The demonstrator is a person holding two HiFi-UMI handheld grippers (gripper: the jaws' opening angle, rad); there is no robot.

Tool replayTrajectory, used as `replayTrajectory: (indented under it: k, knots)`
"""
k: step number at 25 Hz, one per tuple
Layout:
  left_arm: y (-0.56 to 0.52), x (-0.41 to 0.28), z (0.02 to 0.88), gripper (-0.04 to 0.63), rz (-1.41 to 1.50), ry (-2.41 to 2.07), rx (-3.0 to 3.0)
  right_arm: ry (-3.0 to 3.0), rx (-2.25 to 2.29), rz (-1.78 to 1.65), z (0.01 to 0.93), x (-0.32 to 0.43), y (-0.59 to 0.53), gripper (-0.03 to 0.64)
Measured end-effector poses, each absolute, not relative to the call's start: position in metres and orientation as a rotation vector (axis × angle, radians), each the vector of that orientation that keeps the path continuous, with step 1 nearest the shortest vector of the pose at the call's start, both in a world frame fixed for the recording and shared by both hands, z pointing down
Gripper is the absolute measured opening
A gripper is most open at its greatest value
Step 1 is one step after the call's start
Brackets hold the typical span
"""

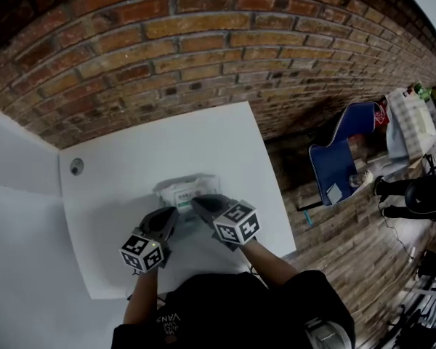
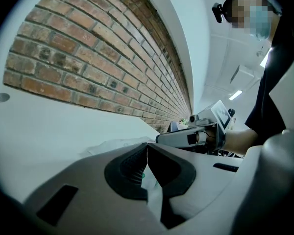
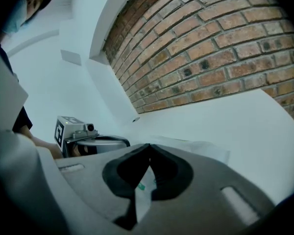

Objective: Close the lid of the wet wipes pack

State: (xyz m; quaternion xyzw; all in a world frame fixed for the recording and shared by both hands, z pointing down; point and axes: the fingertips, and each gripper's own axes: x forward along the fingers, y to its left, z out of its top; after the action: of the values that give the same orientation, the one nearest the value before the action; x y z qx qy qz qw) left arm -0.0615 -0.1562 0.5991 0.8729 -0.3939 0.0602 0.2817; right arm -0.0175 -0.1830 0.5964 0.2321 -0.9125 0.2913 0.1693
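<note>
Left gripper (image 1: 171, 213) and right gripper (image 1: 197, 201) sit side by side at the lower centre of the head view, angled in toward each other. Each has its jaws drawn fully together with the tips meeting and nothing clamped between them. Both sets of tips lie at the near edge of the wet wipes pack (image 1: 186, 189); whether they press on it I cannot tell. In each gripper view, white wrapper with a bit of green print shows through the gap below the closed tips.

The pack is a soft, crinkled white pouch with a paler panel on top and small green marks. It lies flat at the middle of the white table (image 1: 131, 137), long axis running left to right across the frame, the right end slightly higher. Its lid is too small to read. A brick wall (image 1: 203, 49) fills the top of the frame.
</note>
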Motion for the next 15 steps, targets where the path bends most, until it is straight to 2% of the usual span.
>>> replayTrajectory:
  k: [15]
  knots:
    - [-0.156,-0.061,0.603,-0.002,0.162,-1.048,2.333,-2.553,0.648,0.709,0.611,-0.023,-0.174,-0.002]
